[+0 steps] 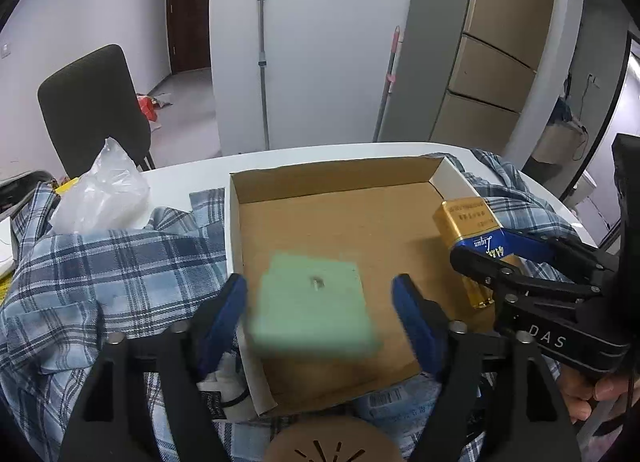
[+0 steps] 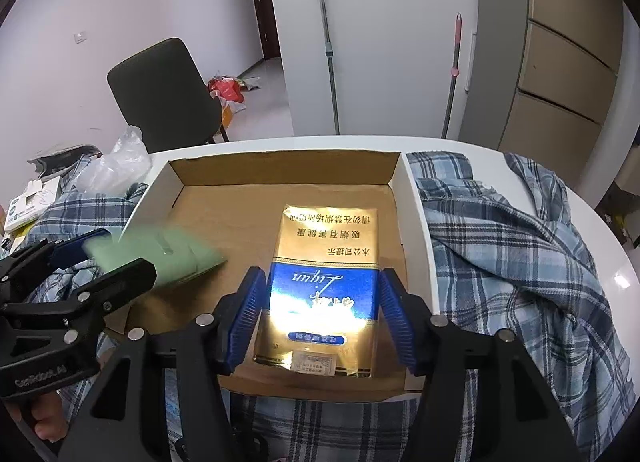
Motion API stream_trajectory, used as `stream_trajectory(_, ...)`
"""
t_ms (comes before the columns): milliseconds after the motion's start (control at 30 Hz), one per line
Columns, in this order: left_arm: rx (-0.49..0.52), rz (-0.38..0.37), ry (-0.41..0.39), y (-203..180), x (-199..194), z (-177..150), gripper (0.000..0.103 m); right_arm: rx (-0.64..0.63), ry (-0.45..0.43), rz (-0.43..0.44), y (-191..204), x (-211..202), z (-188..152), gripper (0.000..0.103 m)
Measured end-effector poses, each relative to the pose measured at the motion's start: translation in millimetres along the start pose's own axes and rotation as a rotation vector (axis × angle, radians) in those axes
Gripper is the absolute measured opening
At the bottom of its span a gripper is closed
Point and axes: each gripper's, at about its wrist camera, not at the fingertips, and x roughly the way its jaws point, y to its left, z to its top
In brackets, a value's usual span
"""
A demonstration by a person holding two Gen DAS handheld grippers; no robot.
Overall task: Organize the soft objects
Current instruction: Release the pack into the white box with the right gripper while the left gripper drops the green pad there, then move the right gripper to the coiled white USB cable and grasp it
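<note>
A shallow cardboard box point(image 1: 236, 222) point(image 2: 416, 206) lies on a plaid shirt point(image 1: 100, 274) point(image 2: 512, 262) on a white table. A green sponge block point(image 1: 314, 302) point(image 2: 160, 258), blurred by motion, is in the air over the box between the fingers of my left gripper point(image 1: 318, 314), which is open and not touching it. A gold and blue pack point(image 2: 324, 286) point(image 1: 472, 226) lies in the right side of the box. My right gripper point(image 2: 322, 314) has its pads at both sides of the pack; a thin gap shows on each side.
A crumpled clear plastic bag point(image 1: 102, 198) point(image 2: 116, 166) sits on the shirt to the left. A dark chair point(image 1: 94, 106) point(image 2: 164, 94) stands behind the table. A round cardboard piece point(image 1: 332, 442) lies near the front. Papers point(image 2: 28, 202) lie at far left.
</note>
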Motion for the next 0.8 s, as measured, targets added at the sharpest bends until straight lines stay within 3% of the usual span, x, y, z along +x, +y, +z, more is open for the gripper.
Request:
stream_trajectory(67, 0.016, 0.023, -0.014, -2.2, -1.7, -0.5, 0.087, 0.0, 0.007, -0.001, -0.2, 1.8, 0.3, 0.072)
stream_trajectory(100, 0.02, 0.028, -0.018, -2.6, -2.9, -0.6, 0.088, 0.0, 0.006, -0.003, -0.5, 1.8, 0.2, 0.073)
stream_trajectory(400, 0.008, 0.035, -0.141, -1.9, -41.5, 7.7, 0.087, 0.019, -0.046, -0.021, -5.4, -16.7, 7.8, 0.073)
stream_trajectory(600, -0.013, -0.019, -0.212, -6.2, -92.4, 10.9, 0.087, 0.01, -0.144, -0.077, 5.0, -64.9, 7.9, 0.073)
stream_trajectory(800, 0.037, 0.008, -0.329, -18.3, -157.7, -8.2, 0.087, -0.023, -0.216, -0.046, 16.4, -124.9, -8.2, 0.073)
